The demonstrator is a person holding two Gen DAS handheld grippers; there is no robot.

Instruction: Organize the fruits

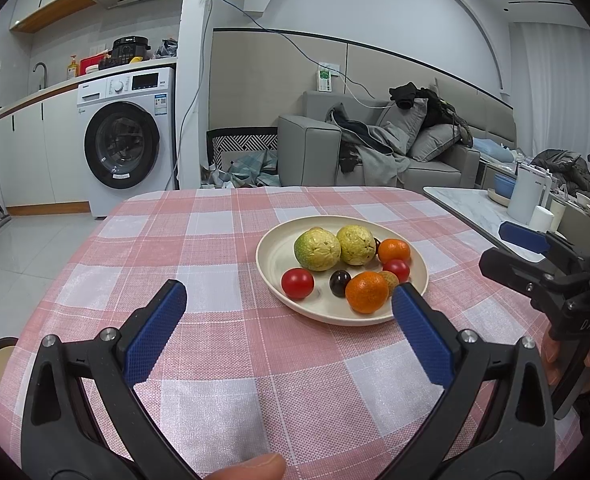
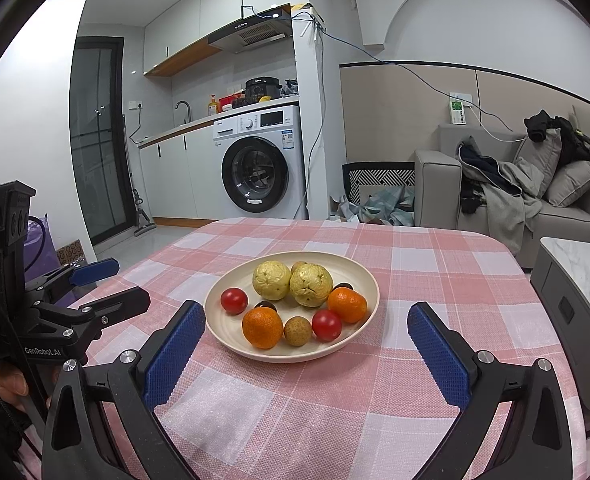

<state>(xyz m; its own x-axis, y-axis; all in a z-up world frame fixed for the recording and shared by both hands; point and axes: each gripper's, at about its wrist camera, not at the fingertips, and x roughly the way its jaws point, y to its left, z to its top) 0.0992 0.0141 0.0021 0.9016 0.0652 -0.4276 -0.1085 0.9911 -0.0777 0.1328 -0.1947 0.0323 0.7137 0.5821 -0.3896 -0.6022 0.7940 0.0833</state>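
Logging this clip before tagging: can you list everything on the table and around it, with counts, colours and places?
plate: 1, cream, mid-table
guavas: 2, yellow-green, back of plate
oranges: 2, orange, one front, one right
tomatoes: 2, red, left and front-right
dark cherries: at least 2, partly hidden
brown fruit: 1, front
tablecloth: pink-white check
washing machine: 1, white, behind
sofa: grey, right
left tongs: blue pads, open
right tongs: blue pads, open

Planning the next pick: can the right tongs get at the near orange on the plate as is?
Probably yes. The right tongs are open, aimed at the plate, and the near orange sits at its front edge with nothing over it. Only the small brown fruit crowds one side.
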